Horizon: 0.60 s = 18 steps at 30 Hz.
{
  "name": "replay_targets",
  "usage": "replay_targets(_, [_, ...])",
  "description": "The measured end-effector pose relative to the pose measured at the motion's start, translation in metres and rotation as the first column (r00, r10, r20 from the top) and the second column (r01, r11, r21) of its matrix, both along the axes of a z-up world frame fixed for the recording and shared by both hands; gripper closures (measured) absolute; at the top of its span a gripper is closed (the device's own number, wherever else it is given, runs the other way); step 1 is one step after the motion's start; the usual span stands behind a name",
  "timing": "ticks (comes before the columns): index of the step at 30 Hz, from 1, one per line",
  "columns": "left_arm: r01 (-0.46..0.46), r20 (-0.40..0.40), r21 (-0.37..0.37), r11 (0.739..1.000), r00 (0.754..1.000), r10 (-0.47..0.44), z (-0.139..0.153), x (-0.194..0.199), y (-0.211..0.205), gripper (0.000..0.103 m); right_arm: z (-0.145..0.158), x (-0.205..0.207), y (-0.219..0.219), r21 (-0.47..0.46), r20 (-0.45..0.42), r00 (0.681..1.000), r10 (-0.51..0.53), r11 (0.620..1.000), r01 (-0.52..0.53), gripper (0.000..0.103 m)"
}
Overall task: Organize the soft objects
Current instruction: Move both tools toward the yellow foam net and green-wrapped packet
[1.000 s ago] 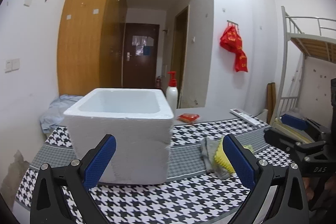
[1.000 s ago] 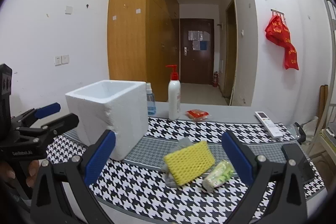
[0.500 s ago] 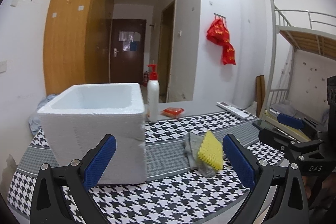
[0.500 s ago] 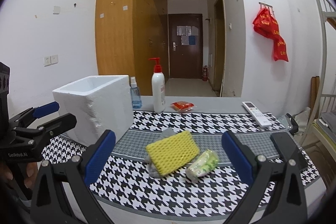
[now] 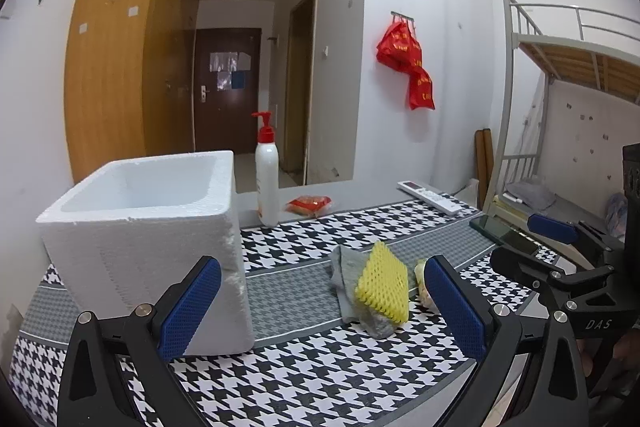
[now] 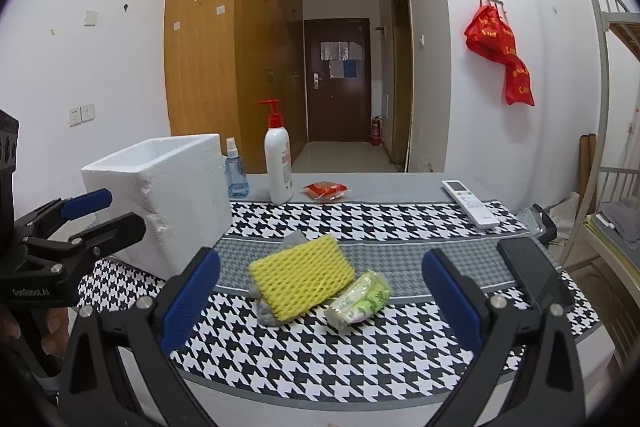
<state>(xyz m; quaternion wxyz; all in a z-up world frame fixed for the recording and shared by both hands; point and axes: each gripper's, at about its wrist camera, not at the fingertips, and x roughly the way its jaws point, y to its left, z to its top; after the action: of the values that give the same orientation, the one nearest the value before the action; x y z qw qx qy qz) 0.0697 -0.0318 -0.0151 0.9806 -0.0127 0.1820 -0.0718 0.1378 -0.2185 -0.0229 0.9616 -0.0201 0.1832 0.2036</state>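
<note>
A yellow foam net sleeve (image 6: 302, 277) (image 5: 384, 283) lies on a grey cloth (image 5: 344, 269) (image 6: 294, 239) in the middle of the houndstooth table. A small green-and-white tissue pack (image 6: 358, 299) (image 5: 420, 277) lies just right of it. A white foam box (image 5: 148, 227) (image 6: 160, 195) stands open-topped at the left. My left gripper (image 5: 320, 307) is open, held in front of the box and the sleeve. My right gripper (image 6: 320, 303) is open too, hovering short of the sleeve and the pack. Each gripper shows at the edge of the other's view.
A white pump bottle (image 6: 278, 163) (image 5: 267, 175), a blue spray bottle (image 6: 236, 171), a red packet (image 6: 326, 191) (image 5: 308, 205) and a white remote (image 6: 470, 203) (image 5: 430, 195) sit along the table's far side. A dark phone (image 6: 530, 267) (image 5: 504, 231) lies at the right edge. A bunk bed frame (image 5: 560, 67) stands right.
Both views have swung right and drawn back slightly: the foam box slid left in frame, and the sleeve, cloth and tissue pack moved toward the centre. Both grippers stayed open.
</note>
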Motion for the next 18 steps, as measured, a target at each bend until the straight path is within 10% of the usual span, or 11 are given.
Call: replay_targets(18, [0.085,-0.077,0.033,0.996,0.994,-0.082,-0.015,0.035,-0.022,0.001,-0.017,0.026,-0.009,-0.015,-0.062,0.997,-0.035,0.999,0.034,0.001])
